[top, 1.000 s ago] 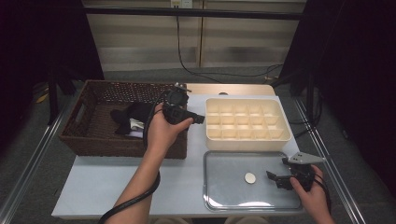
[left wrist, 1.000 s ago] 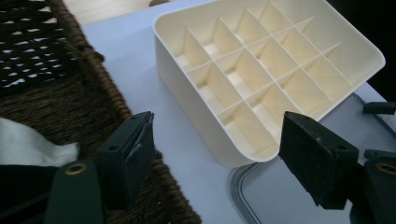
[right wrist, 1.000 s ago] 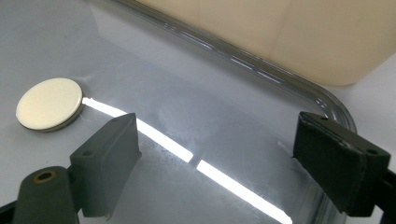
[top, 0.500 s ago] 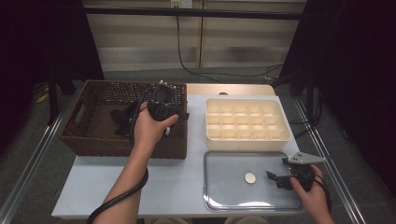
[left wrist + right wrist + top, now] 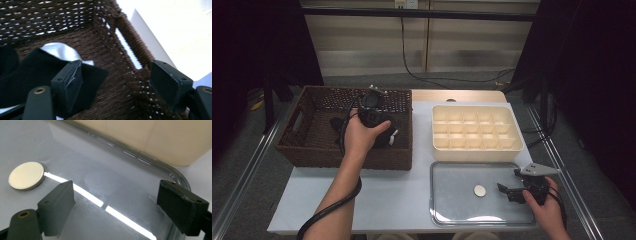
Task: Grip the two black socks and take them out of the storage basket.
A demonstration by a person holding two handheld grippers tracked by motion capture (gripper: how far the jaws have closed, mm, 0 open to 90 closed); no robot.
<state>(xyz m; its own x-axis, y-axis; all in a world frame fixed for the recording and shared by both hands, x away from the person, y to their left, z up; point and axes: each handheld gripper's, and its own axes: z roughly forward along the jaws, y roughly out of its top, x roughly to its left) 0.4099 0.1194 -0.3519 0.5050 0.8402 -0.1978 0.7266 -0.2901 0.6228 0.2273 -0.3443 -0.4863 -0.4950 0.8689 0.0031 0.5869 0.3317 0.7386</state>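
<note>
Left gripper (image 5: 115, 82) inside wicker basket (image 5: 307, 145), jaws spread wide, nothing between them. Black cloth (image 5: 30, 75) under left jaw, on basket floor; white cloth (image 5: 60, 51) just behind it. Right gripper (image 5: 117, 212) low over metal tray (image 5: 452, 210), jaws apart, empty. Pale round disc (image 5: 26, 175) flat on tray, just beside right gripper's jaw, not touching. Cream compartment box (image 5: 477, 132) behind tray, on table (image 5: 377, 200).

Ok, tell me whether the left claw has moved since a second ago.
Yes. The left claw has gone left and down into the basket, away from the divided box, and now hangs open over dark cloth.
</note>
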